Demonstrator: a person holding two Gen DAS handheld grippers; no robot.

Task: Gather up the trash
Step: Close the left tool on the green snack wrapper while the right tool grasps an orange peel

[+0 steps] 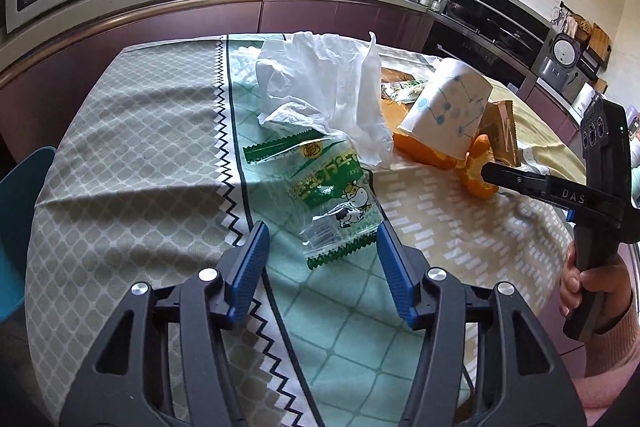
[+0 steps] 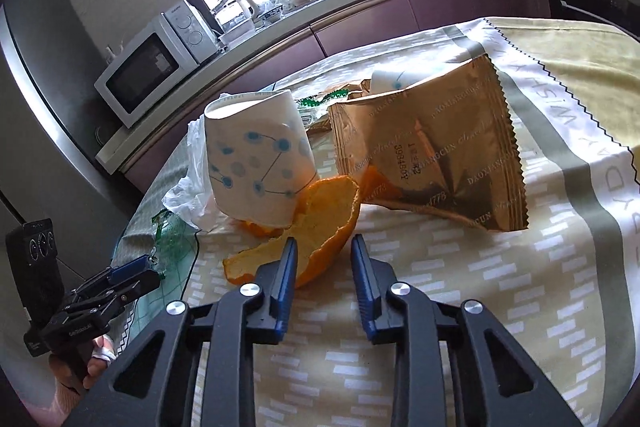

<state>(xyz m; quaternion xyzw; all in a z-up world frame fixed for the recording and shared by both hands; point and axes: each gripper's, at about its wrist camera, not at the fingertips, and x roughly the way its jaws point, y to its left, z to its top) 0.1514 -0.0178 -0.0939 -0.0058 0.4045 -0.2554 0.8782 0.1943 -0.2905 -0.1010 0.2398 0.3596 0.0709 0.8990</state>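
We see the left gripper (image 1: 323,233) low in the left wrist frame, its blue pads spread wide over the tablecloth (image 1: 132,147). The near end of a clear green-printed wrapper (image 1: 320,187) lies between the tips, touching neither pad. Above it, toward the upper centre, sits a crumpled white plastic bag (image 1: 324,87).

In the right wrist frame the right gripper (image 2: 324,247) stands at lower centre, its jaws narrowed but still apart, nothing pinched. The orange peel (image 2: 316,223) lies just ahead and slightly left; the left pad (image 2: 289,267) overlaps the peel's near edge, though we cannot tell whether it touches. The right pad stands clear over bare cloth. A paper cup (image 2: 256,159) with blue dots leans tilted on the peel at centre left, and a gold foil packet (image 2: 436,151) lies to the right of centre, well beyond the tips.
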